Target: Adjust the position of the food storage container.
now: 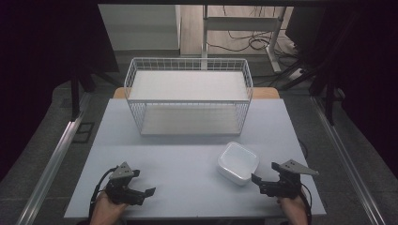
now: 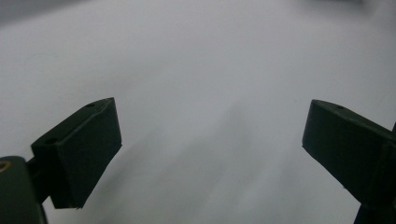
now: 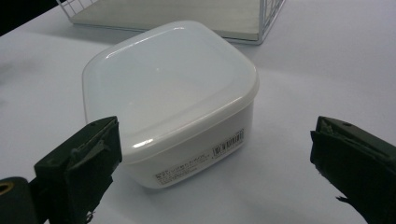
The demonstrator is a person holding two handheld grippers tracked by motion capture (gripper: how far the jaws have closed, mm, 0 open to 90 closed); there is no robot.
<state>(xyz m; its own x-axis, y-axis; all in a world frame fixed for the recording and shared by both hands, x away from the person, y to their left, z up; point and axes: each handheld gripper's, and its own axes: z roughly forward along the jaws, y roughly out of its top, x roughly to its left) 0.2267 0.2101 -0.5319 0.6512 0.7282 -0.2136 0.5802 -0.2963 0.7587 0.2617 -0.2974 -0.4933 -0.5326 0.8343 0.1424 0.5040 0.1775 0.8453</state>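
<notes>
A white square plastic container with a lid on (image 1: 238,162) stands on the grey-white table (image 1: 187,154), right of centre near the front. My right gripper (image 1: 259,182) sits just to its front right, jaws wide apart and pointing at it. In the right gripper view the container (image 3: 168,84) lies just beyond the open right gripper (image 3: 215,136), and nothing is between the jaws. My left gripper (image 1: 143,191) rests low at the front left, jaws pointing right. In its own view the left gripper (image 2: 210,126) is open over bare tabletop.
A white wire rack with two shelves (image 1: 187,93) stands at the back middle of the table; its lower corner (image 3: 266,18) shows behind the container. Beyond the table are a desk frame and cables on the floor (image 1: 253,42). A metal rail (image 1: 51,159) runs along the left.
</notes>
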